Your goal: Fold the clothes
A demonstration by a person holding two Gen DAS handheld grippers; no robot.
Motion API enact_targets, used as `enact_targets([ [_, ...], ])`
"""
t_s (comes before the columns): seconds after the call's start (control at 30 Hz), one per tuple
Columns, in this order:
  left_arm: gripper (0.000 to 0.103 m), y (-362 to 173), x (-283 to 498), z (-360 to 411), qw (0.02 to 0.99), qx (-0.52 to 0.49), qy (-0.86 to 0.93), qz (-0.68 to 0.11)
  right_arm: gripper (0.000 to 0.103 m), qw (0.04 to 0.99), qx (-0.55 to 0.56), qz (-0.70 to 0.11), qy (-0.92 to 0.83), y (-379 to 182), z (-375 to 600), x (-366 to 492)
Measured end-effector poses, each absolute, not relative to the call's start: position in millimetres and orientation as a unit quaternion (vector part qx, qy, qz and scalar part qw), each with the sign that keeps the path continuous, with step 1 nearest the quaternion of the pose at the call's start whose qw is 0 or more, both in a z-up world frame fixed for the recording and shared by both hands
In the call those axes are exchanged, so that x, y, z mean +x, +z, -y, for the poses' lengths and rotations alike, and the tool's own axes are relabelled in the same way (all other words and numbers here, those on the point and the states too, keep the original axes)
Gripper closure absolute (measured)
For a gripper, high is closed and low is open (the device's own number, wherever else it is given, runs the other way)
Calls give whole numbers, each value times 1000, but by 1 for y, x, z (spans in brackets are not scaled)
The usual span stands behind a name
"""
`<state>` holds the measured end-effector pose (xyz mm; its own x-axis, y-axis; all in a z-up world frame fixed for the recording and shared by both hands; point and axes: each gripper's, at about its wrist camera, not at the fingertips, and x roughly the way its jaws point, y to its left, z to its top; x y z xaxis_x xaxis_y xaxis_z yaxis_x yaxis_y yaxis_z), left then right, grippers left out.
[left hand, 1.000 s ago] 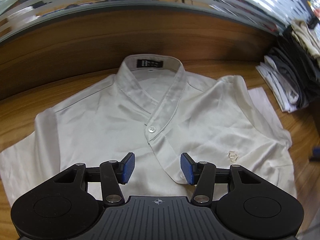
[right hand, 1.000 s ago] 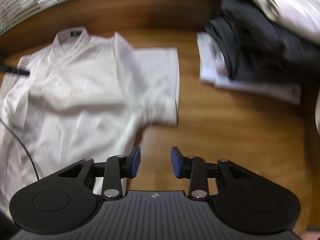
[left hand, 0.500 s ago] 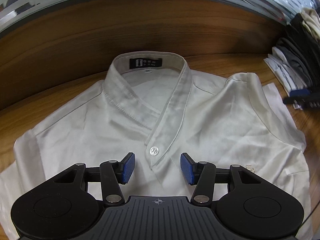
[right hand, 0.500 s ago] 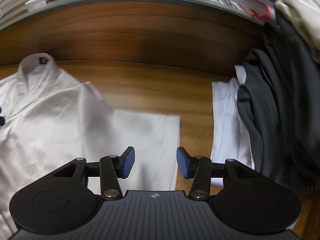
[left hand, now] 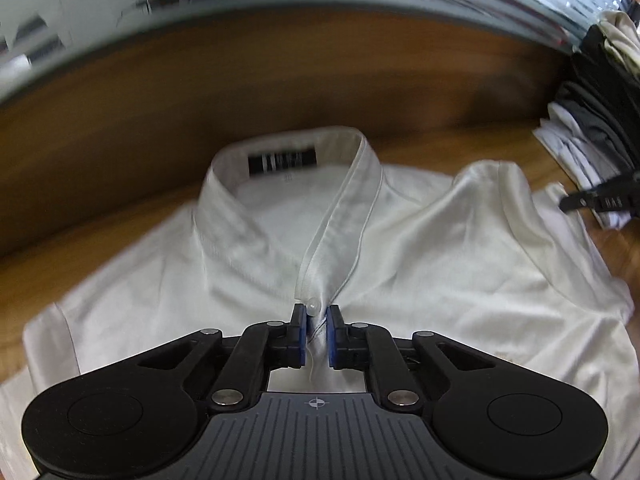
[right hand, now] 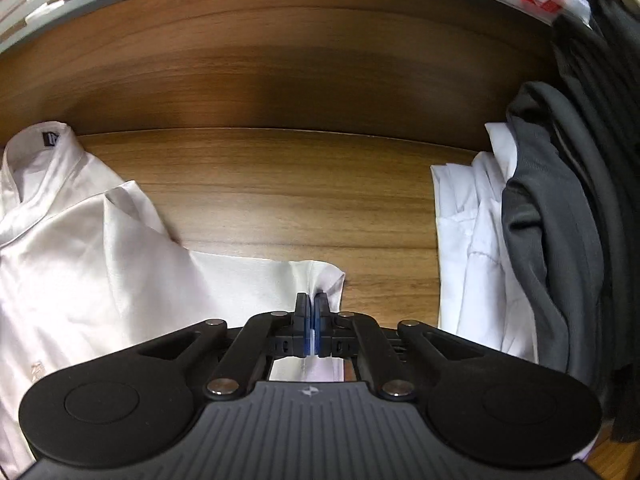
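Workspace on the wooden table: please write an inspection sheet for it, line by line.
Surface: brown wood-grain table, with a wooden back panel behind.
Job's things: cream satin short-sleeved shirt, lying flat, collar away from the cameras.
Clutter: pile of white and dark grey folded clothes, beside the shirt.
Grippers: left gripper closing on the shirt placket at the white button; right gripper shut on the sleeve end.
Cables: nothing seen.
Surroundings: striped frosted glass above the panel.

Right tongs pinched tight on the sleeve of the white shirt, near its outer corner. Shirt lies flat on the wooden bench, collar at far left. Stack of white and dark grey clothes at right, apart from the sleeve.
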<state>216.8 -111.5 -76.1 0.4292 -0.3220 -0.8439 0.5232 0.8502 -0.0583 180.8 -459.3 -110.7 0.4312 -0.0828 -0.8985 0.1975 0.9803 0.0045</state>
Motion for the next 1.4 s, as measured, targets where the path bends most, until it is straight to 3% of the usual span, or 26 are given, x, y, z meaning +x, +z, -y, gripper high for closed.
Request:
enact_targets([
  [0.3, 87, -88, 235, 143, 830, 156, -276, -459, 100, 835, 17, -522, -173, -113, 483, 164],
  [0.33, 81, -87, 236, 144, 829, 159, -278, -459, 97, 836, 15, -522, -171, -112, 483, 163],
  [0.43, 76, -77, 242, 137, 835, 143, -274, -456, 84, 839, 6, -520, -160, -106, 480, 161],
  [0.63, 68, -37, 239, 95, 852, 109, -245, -450, 73, 851, -3, -508, -134, -83, 468, 148],
  [0.9, 62, 6, 197, 23, 863, 116, -185, -456, 71, 873, 5, -482, -79, -35, 424, 95],
  [1.13, 62, 10, 140, -28, 857, 122, -157, -475, 68, 878, 9, -479, -7, -9, 370, 35],
  [1.4, 63, -5, 73, -18, 844, 71, -197, -494, 68, 860, 5, -507, 60, -26, 289, -12],
])
